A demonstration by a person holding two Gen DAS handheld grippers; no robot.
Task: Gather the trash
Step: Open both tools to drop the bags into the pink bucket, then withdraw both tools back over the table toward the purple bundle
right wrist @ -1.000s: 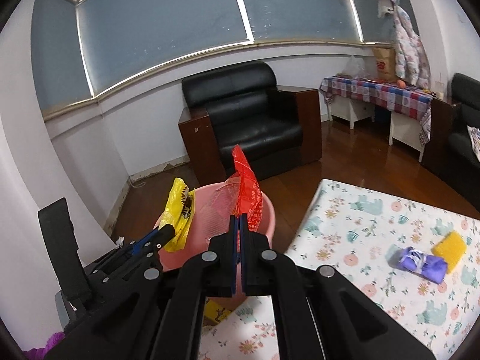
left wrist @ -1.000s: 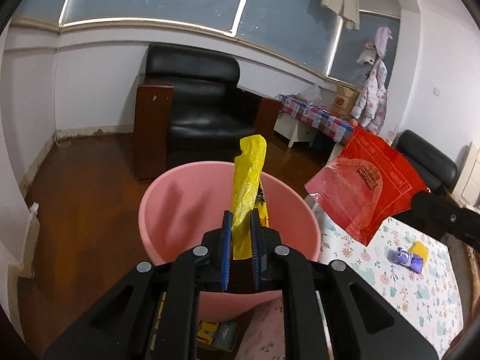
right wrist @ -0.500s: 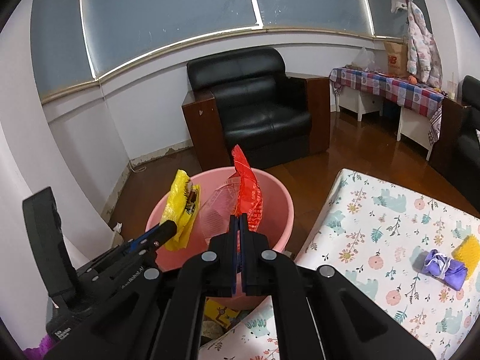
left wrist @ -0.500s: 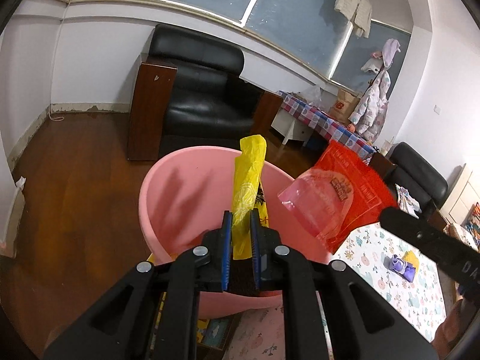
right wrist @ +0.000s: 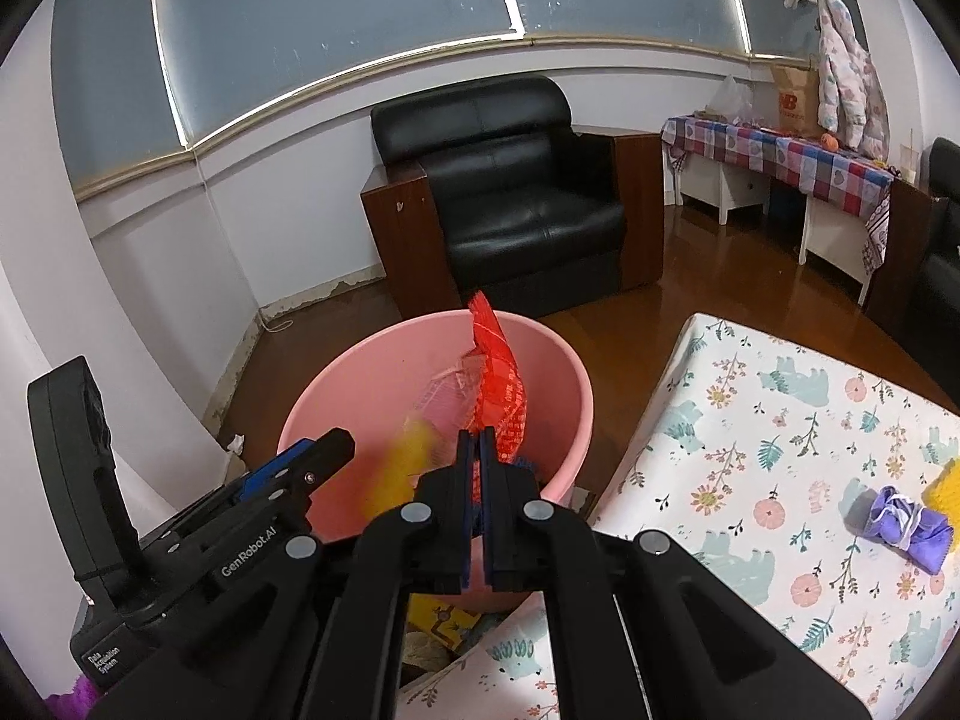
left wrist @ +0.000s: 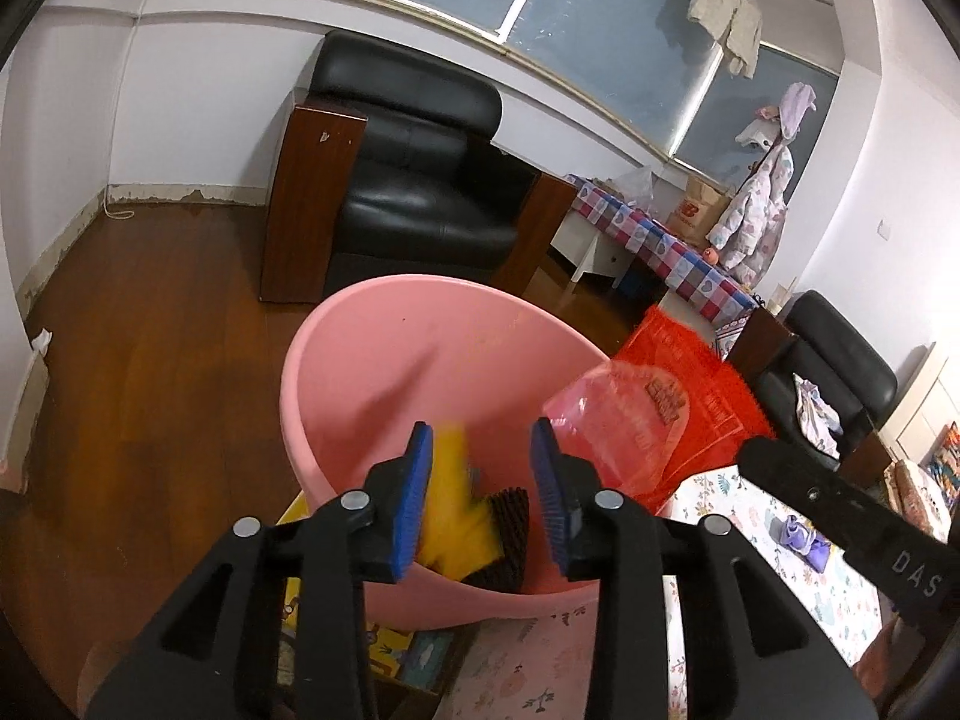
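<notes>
Left gripper (left wrist: 480, 474) at lower centre of the left wrist view: blue-padded jaws spread apart, gripping nothing. Yellow plastic wrapper (left wrist: 450, 510) sits between and below the pads, blurred, inside the round pink plastic bucket (left wrist: 384, 360). Can't tell if it touches the left pad. A dark ribbed item (left wrist: 507, 531) lies next to it in the bucket's bottom.

Right gripper (right wrist: 478, 450) at lower centre of the right wrist view: jaws clamped on the lower edge of a red-and-clear plastic snack bag (right wrist: 498, 378). Bag stands upright above the fingers, over the bucket (right wrist: 372, 384) opening, near its right rim. In the left wrist view the same bag (left wrist: 654, 414) shows at centre right, overlapping the bucket's right rim.

Yellow wrapper (right wrist: 402, 468) in the right wrist view is a blurred streak inside the bucket, left of the right gripper's fingers. Left gripper (right wrist: 300, 462) enters that frame from the lower left, tip over the bucket's near rim.

Floral-print tablecloth table (right wrist: 780, 420) fills the lower right of the right wrist view; a purple crumpled wrapper (right wrist: 897, 519) and a yellow sponge-like piece (right wrist: 948, 489) lie touching near its right edge. Black leather armchair (right wrist: 516, 204) stands behind the bucket, upper centre.
</notes>
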